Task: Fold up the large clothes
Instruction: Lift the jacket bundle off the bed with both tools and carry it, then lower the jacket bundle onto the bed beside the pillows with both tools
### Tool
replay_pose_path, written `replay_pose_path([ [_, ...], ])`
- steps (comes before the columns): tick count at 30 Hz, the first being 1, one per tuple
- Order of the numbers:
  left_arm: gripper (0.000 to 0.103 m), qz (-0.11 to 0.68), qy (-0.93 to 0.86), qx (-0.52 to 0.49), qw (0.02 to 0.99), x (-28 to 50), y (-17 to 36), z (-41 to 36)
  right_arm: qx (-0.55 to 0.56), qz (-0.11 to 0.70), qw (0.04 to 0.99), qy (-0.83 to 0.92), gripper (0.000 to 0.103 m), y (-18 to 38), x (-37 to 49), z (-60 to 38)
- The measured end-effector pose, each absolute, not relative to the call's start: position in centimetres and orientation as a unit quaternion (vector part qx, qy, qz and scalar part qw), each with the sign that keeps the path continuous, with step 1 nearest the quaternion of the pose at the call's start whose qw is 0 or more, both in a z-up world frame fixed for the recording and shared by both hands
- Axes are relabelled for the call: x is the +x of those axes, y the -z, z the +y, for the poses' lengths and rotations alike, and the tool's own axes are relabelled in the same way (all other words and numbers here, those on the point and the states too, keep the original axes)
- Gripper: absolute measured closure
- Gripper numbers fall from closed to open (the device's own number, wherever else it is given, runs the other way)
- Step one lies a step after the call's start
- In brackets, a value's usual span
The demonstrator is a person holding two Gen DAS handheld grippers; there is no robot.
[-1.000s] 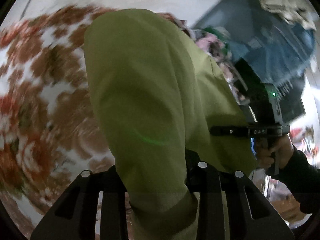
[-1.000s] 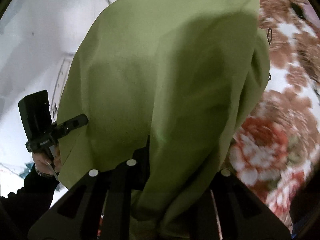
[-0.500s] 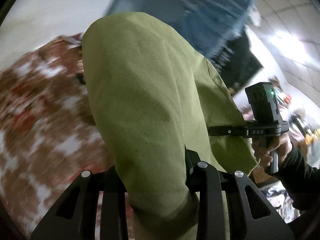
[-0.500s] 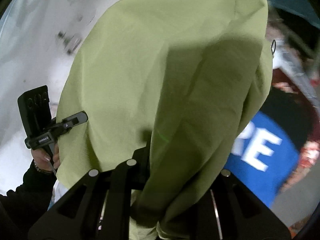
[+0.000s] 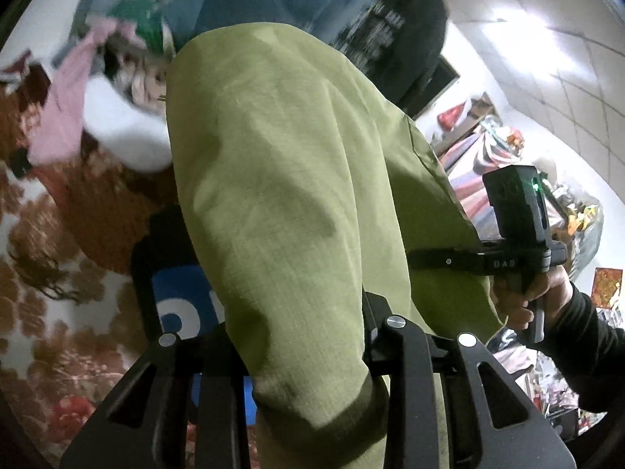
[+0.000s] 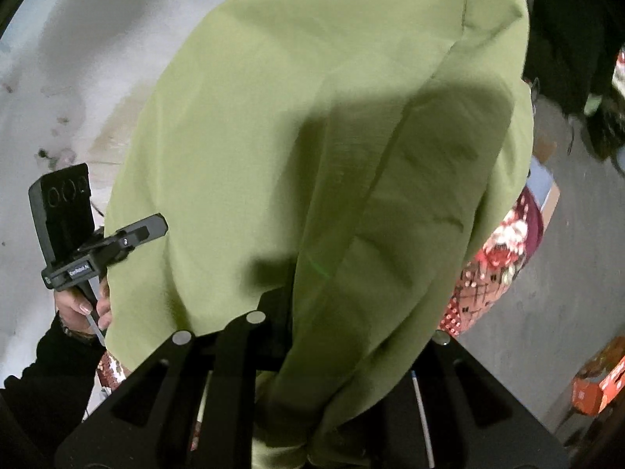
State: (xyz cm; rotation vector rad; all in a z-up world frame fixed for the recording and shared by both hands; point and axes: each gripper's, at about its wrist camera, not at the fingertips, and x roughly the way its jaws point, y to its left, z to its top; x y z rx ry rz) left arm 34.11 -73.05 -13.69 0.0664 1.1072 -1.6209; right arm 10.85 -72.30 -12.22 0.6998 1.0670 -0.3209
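We hold a large olive-green garment (image 5: 297, 203) up off the floral-covered surface (image 5: 50, 242), and it fills the middle of both wrist views, hanging over the black frames at six o'clock. In the left wrist view the left tongs (image 5: 312, 336) are clenched on a thick bunch of the green cloth, which passes straight between the two arms. At three o'clock in that view we see the right tongs (image 5: 433, 260) reaching into the cloth's far edge, their tips hidden in the fabric, gripped by a hand (image 5: 535, 293) in a black sleeve.

In the right wrist view the right tongs (image 6: 308, 336) are clenched on the garment (image 6: 332, 136) as well; the cloth drapes over them and covers the tips. At nine o'clock the left tongs (image 6: 152, 228) meet the cloth's edge, held by the other hand (image 6: 80, 306).

Under the garment, at seven o'clock in the left view, lies a dark piece with a blue and white print (image 5: 179, 297). A blurred heap of pink and green clothes (image 5: 117, 54) sits at eleven o'clock.
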Motion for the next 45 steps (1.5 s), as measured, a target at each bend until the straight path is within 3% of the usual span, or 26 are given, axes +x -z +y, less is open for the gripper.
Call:
replay_pose_path([
  [6, 0.073, 0.539, 0.643, 0.056, 0.542, 35.5, 27.0, -75.7, 0.335, 0.546, 0.758, 0.121, 0.088, 26.4, 10.6, -75.0],
  [8, 0.069, 0.554, 0.629, 0.049, 0.544, 35.9, 29.6, -75.2, 0.35, 0.546, 0.754, 0.109, 0.085, 28.7, 10.3, -75.4],
  [10, 0.065, 0.554, 0.626, 0.057, 0.546, 35.9, 30.2, -74.9, 0.373, 0.541, 0.747, 0.104, 0.076, 29.9, 9.6, -76.3],
  [12, 0.056, 0.551, 0.625, 0.07, 0.548, 35.7, 30.2, -74.8, 0.37, 0.54, 0.748, 0.108, 0.065, 30.3, 8.5, -76.8],
  [14, 0.035, 0.548, 0.617, 0.094, 0.557, 35.6, 29.9, -74.8, 0.358, 0.548, 0.746, 0.121, 0.053, 30.0, 7.6, -77.0],
  [16, 0.031, 0.545, 0.609, 0.115, 0.565, 35.7, 29.2, -74.9, 0.338, 0.557, 0.745, 0.142, 0.037, 29.5, 6.7, -77.2],
  [18, 0.018, 0.541, 0.597, 0.143, 0.575, 35.7, 28.8, -75.0, 0.324, 0.567, 0.741, 0.157, 0.031, 29.1, 5.7, -77.7],
  [22, 0.007, 0.53, 0.579, 0.194, 0.589, 36.1, 27.8, -74.5, 0.308, 0.574, 0.733, 0.194, 0.02, 27.9, 3.3, -78.9],
  [28, 0.006, 0.481, 0.551, 0.274, 0.625, 37.1, 23.4, -73.5, 0.209, 0.62, 0.703, 0.279, 0.018, 26.0, 0.2, -80.4],
  [36, 0.005, 0.392, 0.586, 0.23, 0.671, 37.5, 13.4, -80.7, 0.232, 0.516, 0.769, 0.298, 0.02, 17.5, 6.4, -82.4],
  [38, 0.005, 0.381, 0.576, 0.241, 0.682, 37.2, 14.2, -83.5, 0.226, 0.505, 0.764, 0.331, 0.02, 17.5, 9.1, -83.2],
  [40, 0.006, 0.385, 0.54, 0.257, 0.703, 37.4, 16.2, -85.8, 0.209, 0.505, 0.756, 0.36, 0.011, 18.5, 11.3, -84.0],
  [45, 0.004, 0.439, 0.479, 0.237, 0.723, 40.7, 21.2, -87.1, 0.204, 0.522, 0.726, 0.399, 0.011, 22.9, 12.9, -86.9],
])
